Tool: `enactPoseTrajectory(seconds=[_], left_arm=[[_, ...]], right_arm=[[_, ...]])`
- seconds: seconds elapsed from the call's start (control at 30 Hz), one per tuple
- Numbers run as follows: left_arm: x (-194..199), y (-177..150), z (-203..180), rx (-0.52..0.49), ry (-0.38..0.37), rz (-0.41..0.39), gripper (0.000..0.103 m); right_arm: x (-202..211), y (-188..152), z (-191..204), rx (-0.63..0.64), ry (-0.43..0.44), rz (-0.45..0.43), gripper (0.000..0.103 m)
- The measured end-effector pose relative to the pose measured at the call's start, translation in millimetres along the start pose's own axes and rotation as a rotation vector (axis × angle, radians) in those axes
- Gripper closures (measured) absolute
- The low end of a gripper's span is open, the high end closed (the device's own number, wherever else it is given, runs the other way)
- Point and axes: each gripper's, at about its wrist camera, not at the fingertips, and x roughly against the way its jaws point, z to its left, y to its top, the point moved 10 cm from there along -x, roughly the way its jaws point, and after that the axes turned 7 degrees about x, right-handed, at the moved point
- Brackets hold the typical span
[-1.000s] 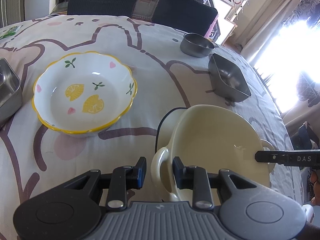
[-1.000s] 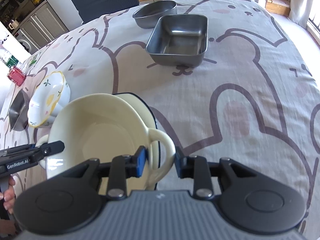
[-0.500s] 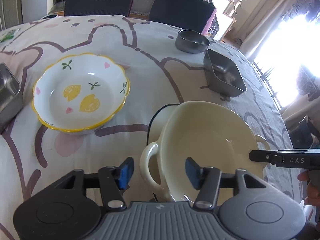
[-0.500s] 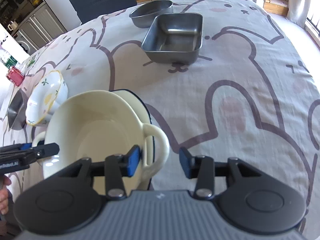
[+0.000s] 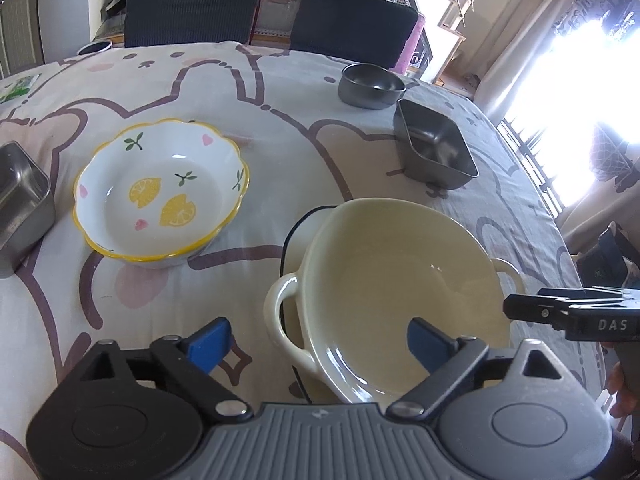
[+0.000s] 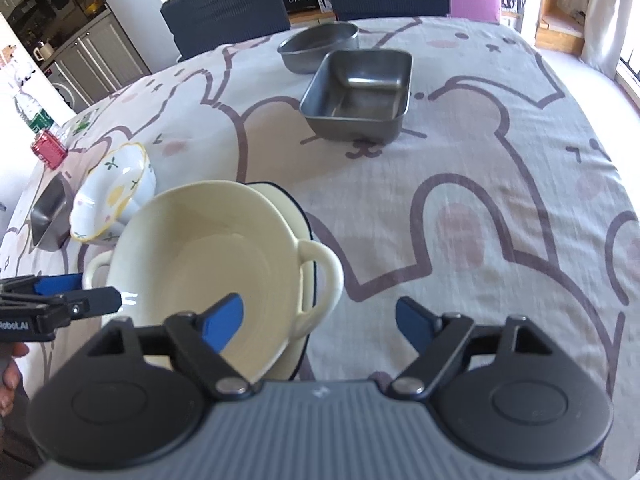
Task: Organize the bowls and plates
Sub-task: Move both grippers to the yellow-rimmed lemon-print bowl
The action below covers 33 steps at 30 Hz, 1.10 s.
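Both tools, left tool (image 5: 318, 340) and right tool (image 6: 318, 322), have just opened wide, releasing the cream bowl's (image 5: 400, 280) handles; it rests on a plate (image 6: 280, 204)

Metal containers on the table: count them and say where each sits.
3 visible: a round steel bowl farthest back, a rectangular steel tray just before it, another tray at the left edge, partly cropped.

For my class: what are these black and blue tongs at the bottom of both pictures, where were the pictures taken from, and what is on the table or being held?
They are hand-held grippers, one per hand, each with a camera looking along its fingers. The left gripper and the right gripper stand open, having just opened; nothing is held. Between them the cream two-handled bowl sits on a dark-rimmed cream plate on the cartoon tablecloth. Also there: a lemon-patterned bowl, a round steel bowl, a square steel tray and another steel tray.
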Motion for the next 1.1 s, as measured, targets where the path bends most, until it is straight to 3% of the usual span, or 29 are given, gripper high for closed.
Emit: enactPoseTrajectory(seconds=[0.1,0.3,0.57,0.83,1.1], left_arm=[[6,-2,-1,-0.002,0.003,-0.008,0.003],[21,-3,-5,-0.049,-0.001,-0.036,0.0],[66,11,3,-0.056,-0.048,-0.137,0.0],[112,49,31,-0.071,-0.035,-0.257,0.0],[124,106,75,-0.072,0.026,-0.339,0.0]], right_arm=[[8,0,0,-0.005,0.002,-0.032,0.0],[20,-1,1,0.0,-0.002,-0.058,0.0],[37,13,19,0.03,-0.019,-0.141,0.0],[54,50,60,0.042,0.001,-0.263,0.0],[40,96,111,0.039,0.006,-0.34,0.0]])
